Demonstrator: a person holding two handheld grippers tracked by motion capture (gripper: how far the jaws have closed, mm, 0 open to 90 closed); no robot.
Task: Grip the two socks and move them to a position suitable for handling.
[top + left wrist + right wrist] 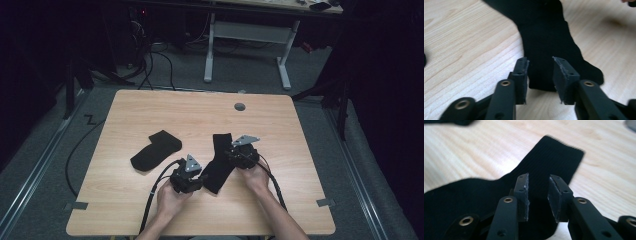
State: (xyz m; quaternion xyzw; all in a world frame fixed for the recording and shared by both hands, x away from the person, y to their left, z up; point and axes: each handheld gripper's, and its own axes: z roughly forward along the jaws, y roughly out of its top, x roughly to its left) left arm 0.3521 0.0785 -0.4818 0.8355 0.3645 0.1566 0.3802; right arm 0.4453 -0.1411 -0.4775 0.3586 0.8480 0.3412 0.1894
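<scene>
L gripper (200,181) & R gripper (231,155) flank a black sock (220,162) on the surface (280,150). Both jaws part-open, gripping nothing. Second sock (155,150) lies left of it.

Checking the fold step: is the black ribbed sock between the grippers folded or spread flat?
Spread flat: the black ribbed sock lies full-length in one layer on the wooden table.

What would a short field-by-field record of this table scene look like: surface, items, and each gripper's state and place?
surface: wooden table
item 1: black sock lying flat between the two grippers
item 2: second black sock lying apart, to the left
left gripper: jaws apart over the toe end, nothing pinched
right gripper: jaws apart over the cuff end, nothing pinched
hands: one on each gripper
</scene>
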